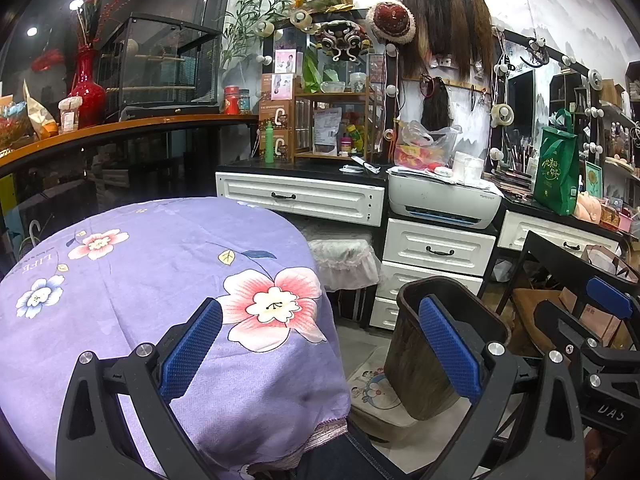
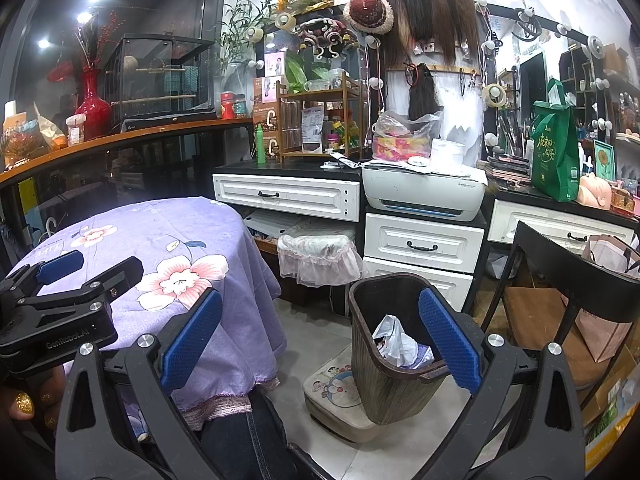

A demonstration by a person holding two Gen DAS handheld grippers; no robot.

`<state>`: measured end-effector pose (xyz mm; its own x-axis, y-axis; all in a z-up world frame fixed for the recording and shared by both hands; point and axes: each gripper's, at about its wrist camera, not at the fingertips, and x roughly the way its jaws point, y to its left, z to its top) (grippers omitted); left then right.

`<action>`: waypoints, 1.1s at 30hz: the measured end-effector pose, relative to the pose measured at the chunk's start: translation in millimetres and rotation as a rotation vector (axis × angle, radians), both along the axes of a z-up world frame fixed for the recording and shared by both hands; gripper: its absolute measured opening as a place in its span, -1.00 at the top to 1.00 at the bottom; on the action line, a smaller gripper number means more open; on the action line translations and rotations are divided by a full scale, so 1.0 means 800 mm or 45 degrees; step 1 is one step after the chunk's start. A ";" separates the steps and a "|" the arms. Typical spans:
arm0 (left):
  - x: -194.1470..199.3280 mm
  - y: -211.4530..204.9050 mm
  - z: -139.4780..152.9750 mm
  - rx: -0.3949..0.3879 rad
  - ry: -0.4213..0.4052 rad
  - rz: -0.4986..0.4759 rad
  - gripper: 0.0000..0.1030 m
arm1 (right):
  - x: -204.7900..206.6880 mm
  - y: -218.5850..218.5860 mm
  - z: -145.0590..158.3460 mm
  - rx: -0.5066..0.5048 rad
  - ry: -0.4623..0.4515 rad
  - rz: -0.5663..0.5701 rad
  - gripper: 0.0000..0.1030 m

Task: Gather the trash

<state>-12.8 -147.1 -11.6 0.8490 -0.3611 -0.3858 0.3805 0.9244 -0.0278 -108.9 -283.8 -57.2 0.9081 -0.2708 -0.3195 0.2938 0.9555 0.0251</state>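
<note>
- Trash (image 2: 400,342), crumpled white and bluish scraps, lay inside the bin (image 2: 372,364) at lower centre-right of the right wrist view.
- The bin stood on the floor, its base partly on a cartoon mat (image 2: 332,388), between the purple floral table (image 2: 160,248) at left and a dark chair (image 2: 572,268) at right.
- The right gripper (image 2: 320,340) had its blue pads spread wide with nothing between them; the right pad (image 2: 448,340) overlapped the bin's right rim in the frame, just beside the trash, though contact could not be judged.
- The left gripper (image 1: 320,344) was likewise wide apart and empty; its left pad (image 1: 192,352) sat over the tablecloth (image 1: 140,280), its right pad over the bin (image 1: 408,360).
- From the left wrist view the bin's contents were hidden.
- The left gripper also showed at lower left of the right wrist view, held by a hand (image 2: 28,404) with gold nails.
- A printer (image 2: 424,192) sat on white drawers (image 2: 424,244) behind the bin.
</note>
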 end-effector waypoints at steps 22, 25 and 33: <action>0.000 -0.001 0.000 -0.001 0.001 0.002 -0.89 | 0.001 -0.001 0.002 0.001 0.002 0.000 -0.89; -0.001 -0.001 0.000 0.000 0.000 0.002 -0.89 | 0.003 -0.003 0.004 0.000 0.002 0.000 -0.89; 0.000 0.000 0.000 -0.002 0.002 0.002 -0.89 | 0.004 -0.003 0.005 0.001 0.002 0.000 -0.89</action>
